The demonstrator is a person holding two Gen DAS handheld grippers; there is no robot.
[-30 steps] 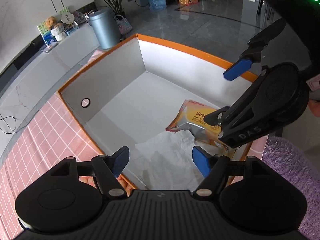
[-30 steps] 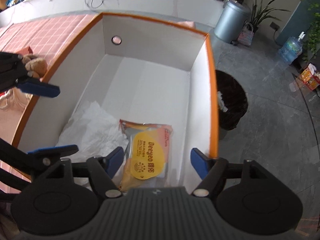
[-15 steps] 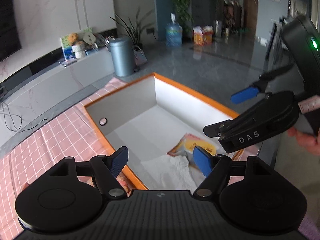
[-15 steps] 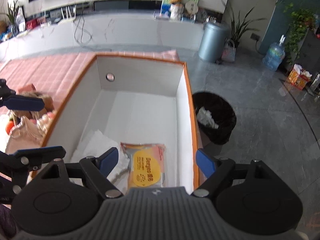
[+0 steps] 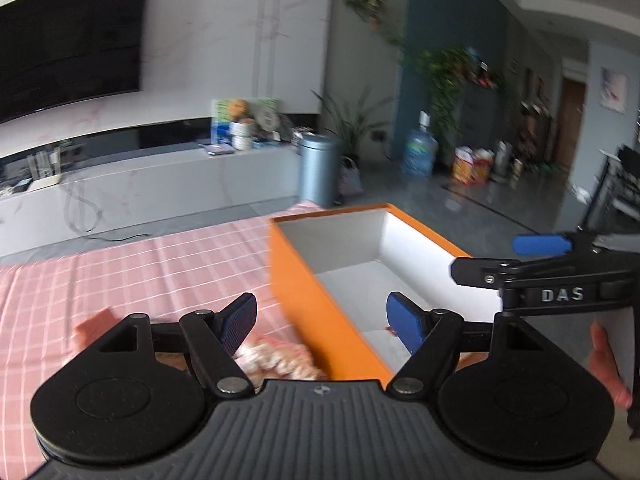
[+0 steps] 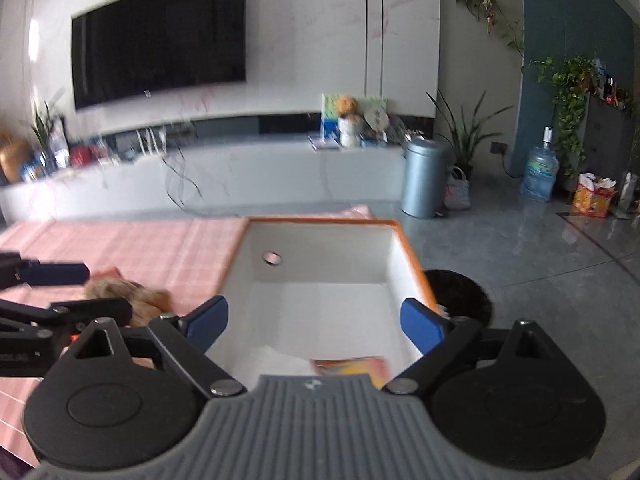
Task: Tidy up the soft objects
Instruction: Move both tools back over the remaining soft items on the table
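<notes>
- Both grippers have lifted and tipped up away from the orange storage box [image 6: 412,258] since the earlier frames, so I now see the room beyond it instead of looking straight down at its floor.
- My right gripper [image 6: 316,320] has just been opening its jaws; they stand wide with nothing between them, above the box's near end.
- My left gripper [image 5: 320,316] is also spread wide and empty, over the box's left wall.
- Done so far, as I judge it: a yellow snack packet [image 6: 352,366] and a crumpled white sheet [image 6: 272,356] lie on the box floor at its near end, the packet toward the right wall.
- Left to do: a brown plush toy [image 6: 128,294] sits on the pink checked tablecloth [image 6: 140,244], just outside the box's left wall.
- A pale knobbly bundle [image 5: 276,356] also lies on the cloth against that wall; it is too blurred for me to name.
- I reckon the job is partway through, with at least these two soft things waiting.
</notes>
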